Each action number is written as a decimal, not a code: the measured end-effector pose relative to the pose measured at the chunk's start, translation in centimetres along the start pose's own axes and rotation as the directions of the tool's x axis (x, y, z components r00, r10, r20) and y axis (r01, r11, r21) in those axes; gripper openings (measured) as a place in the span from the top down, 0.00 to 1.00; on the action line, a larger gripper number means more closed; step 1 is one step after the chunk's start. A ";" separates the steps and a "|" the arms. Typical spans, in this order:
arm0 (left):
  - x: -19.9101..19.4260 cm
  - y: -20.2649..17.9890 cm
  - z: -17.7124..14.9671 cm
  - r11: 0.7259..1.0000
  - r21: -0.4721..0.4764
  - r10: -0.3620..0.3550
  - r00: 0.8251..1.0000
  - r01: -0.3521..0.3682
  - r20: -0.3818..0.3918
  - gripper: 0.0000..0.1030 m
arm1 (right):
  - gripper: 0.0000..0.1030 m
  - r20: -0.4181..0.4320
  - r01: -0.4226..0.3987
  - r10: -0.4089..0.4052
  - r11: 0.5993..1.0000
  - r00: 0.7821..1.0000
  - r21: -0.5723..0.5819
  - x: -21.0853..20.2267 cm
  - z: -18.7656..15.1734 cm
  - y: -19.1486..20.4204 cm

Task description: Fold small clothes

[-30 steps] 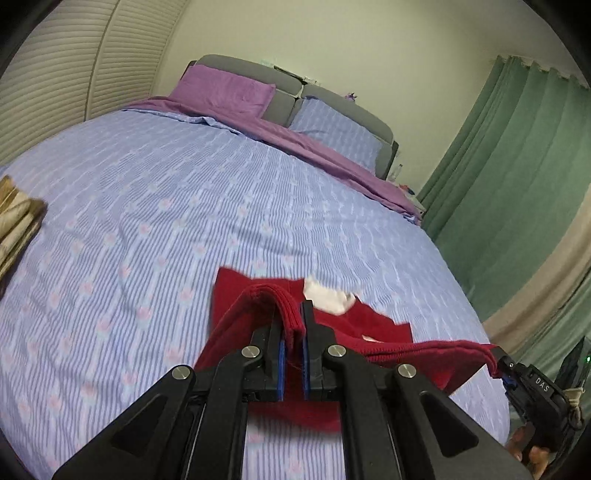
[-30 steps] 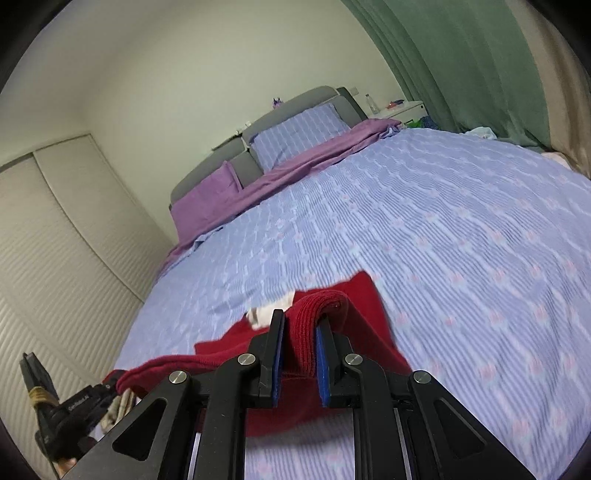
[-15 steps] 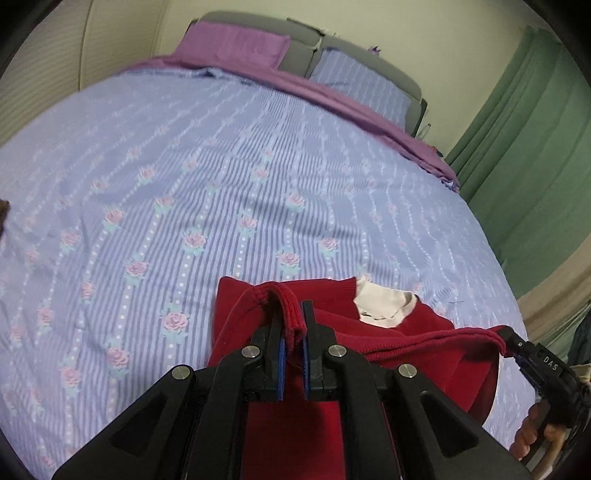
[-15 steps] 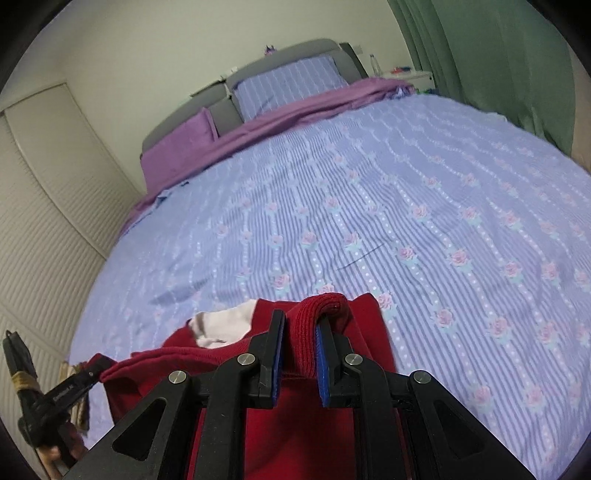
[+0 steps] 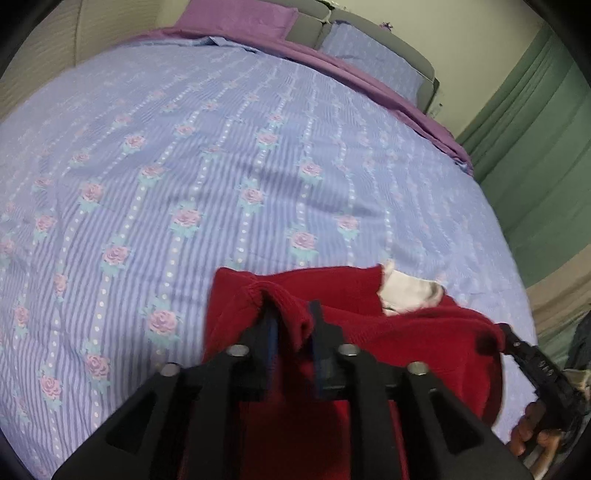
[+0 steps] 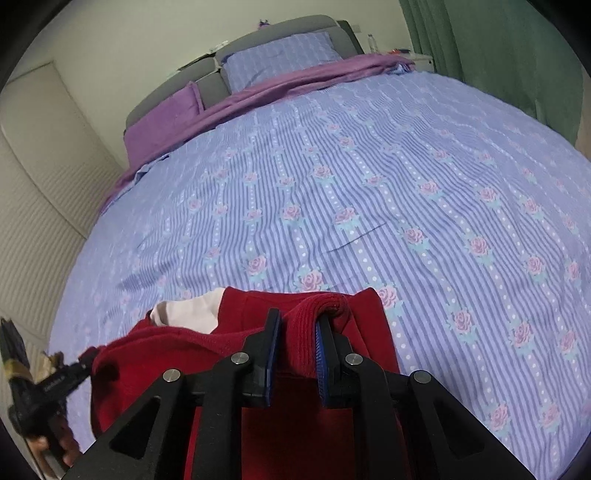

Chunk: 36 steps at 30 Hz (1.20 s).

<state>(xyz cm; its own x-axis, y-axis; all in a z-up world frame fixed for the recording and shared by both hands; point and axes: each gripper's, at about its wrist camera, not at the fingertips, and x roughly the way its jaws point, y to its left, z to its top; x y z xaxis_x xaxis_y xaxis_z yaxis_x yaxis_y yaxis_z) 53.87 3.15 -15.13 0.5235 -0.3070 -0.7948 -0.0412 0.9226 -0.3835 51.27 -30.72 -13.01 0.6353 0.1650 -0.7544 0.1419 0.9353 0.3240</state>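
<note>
A small dark red sweater with a white collar patch lies folded over at the near edge of the bed. My left gripper has its jaws parted a little, with a ribbed red fold still between them. My right gripper stands the same way, jaws slightly apart around the ribbed hem. The sweater also shows in the right wrist view with its white collar. Each gripper shows at the edge of the other's view, the right one and the left one.
The bed carries a blue striped cover with pink roses, purple pillow and purple sheet at the headboard. Green curtains hang on the right, a ribbed wardrobe on the left.
Both grippers lowered the red sweater's held edge forward onto the bed. Their jaws have widened from clamped to slightly parted.
</note>
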 end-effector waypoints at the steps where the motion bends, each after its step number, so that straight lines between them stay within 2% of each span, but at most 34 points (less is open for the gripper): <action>1: -0.4 0.1 0.1 1.000 -0.007 -0.026 1.000 0.026 -0.004 0.56 | 0.74 -0.004 -0.007 0.007 1.000 1.000 -0.020 -0.5 0.0 0.3; 2: -1.0 0.0 0.1 0.999 -0.016 -0.034 0.999 0.034 0.003 0.45 | 0.68 0.002 -0.017 0.017 0.999 1.000 -0.032 -1.0 0.0 0.6; 3: -1.6 -0.1 0.1 0.999 -0.019 -0.031 0.999 0.031 0.011 0.31 | 0.55 0.019 -0.020 0.021 0.999 1.000 -0.045 -1.7 0.0 0.8; 4: -2.7 -0.4 -0.1 0.999 -0.007 -0.046 0.999 0.046 0.027 0.30 | 0.42 0.040 -0.014 0.017 0.998 0.999 -0.065 -2.6 -0.1 1.2; 5: -3.4 -0.6 -0.2 0.998 0.014 -0.055 0.998 0.055 0.035 0.30 | 0.39 0.062 -0.009 0.015 0.996 0.998 -0.092 -3.7 -0.3 1.6; 7: -5.4 -1.2 -0.7 0.993 0.111 -0.056 0.996 0.048 0.063 0.30 | 0.39 0.079 -0.018 0.031 0.987 0.996 -0.159 -5.4 -0.6 2.4; 9: -6.6 -1.7 -1.3 0.974 0.226 -0.012 0.995 -0.010 0.098 0.29 | 0.39 0.102 0.006 0.018 0.973 0.995 -0.231 -7.0 -0.9 3.0; 10: -6.9 -1.9 -1.6 0.960 0.276 0.013 0.994 -0.043 0.110 0.29 | 0.39 0.110 0.029 0.000 0.964 0.994 -0.265 -7.7 -0.9 3.1; 13: -6.1 -1.9 -2.3 0.885 0.450 0.089 0.992 -0.119 0.088 0.29 | 0.38 0.099 0.058 -0.028 0.946 0.995 -0.319 -8.0 -0.6 2.8; 16: -4.3 -1.4 -2.2 0.848 0.518 0.113 0.993 -0.112 0.030 0.29 | 0.39 0.071 0.107 -0.087 0.925 0.994 -0.364 -6.3 0.2 2.5; 18: -3.8 -1.2 -2.1 0.857 0.508 0.093 0.995 -0.090 0.019 0.29 | 0.39 0.017 0.091 -0.091 0.922 0.996 -0.376 -4.5 0.5 2.2; 20: -2.8 -0.8 -1.7 0.878 0.476 0.050 0.999 -0.044 0.000 0.29 | 0.39 -0.044 0.052 -0.073 0.931 0.996 -0.362 -2.5 0.7 1.8; 23: -0.6 -0.3 -0.8 0.909 0.417 0.025 0.998 0.000 -0.055 0.32 | 0.39 -0.103 0.021 -0.059 0.943 0.993 -0.331 -0.1 0.8 1.3; 25: 0.3 0.1 -0.6 0.916 0.402 0.028 0.997 0.001 -0.067 0.38 | 0.39 -0.118 0.038 -0.080 0.946 0.990 -0.321 1.0 0.8 1.0; 29: 1.8 0.4 -0.1 0.916 0.402 0.031 0.996 0.006 -0.085 0.38 | 0.40 -0.121 0.044 -0.086 0.948 0.989 -0.316 2.0 0.9 0.7; 30: 1.9 0.4 0.0 0.918 0.397 0.028 0.996 0.009 -0.087 0.38 | 0.42 -0.127 0.042 -0.085 0.950 0.988 -0.311 2.3 0.9 0.6; 32: 1.6 0.5 -0.1 0.924 0.383 0.021 0.997 0.011 -0.079 0.43 | 0.57 -0.136 0.023 -0.066 0.955 0.988 -0.296 2.4 1.0 0.6; 33: 1.2 0.5 -0.1 0.925 0.381 0.023 0.997 0.006 -0.071 0.49 | 0.65 -0.133 0.024 -0.066 0.955 0.989 -0.294 2.3 0.9 0.7; 35: 0.8 0.4 -0.2 0.918 0.396 0.027 0.998 -0.001 -0.059 0.59 | 0.71 -0.105 0.040 -0.076 0.952 0.992 -0.304 1.7 0.7 1.1; 36: 0.6 0.4 -0.3 0.915 0.404 0.039 0.998 -0.012 -0.058 0.68 | 0.78 -0.097 0.055 -0.089 0.949 0.991 -0.309 1.6 0.6 1.2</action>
<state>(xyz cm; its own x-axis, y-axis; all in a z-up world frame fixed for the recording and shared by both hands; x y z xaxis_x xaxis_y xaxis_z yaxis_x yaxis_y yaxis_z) 53.91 3.27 -15.86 0.4715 -0.2838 -0.8350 0.2995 0.9421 -0.1511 52.94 -29.49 -13.45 0.5437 0.1105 -0.8320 -0.0651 0.9939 0.0894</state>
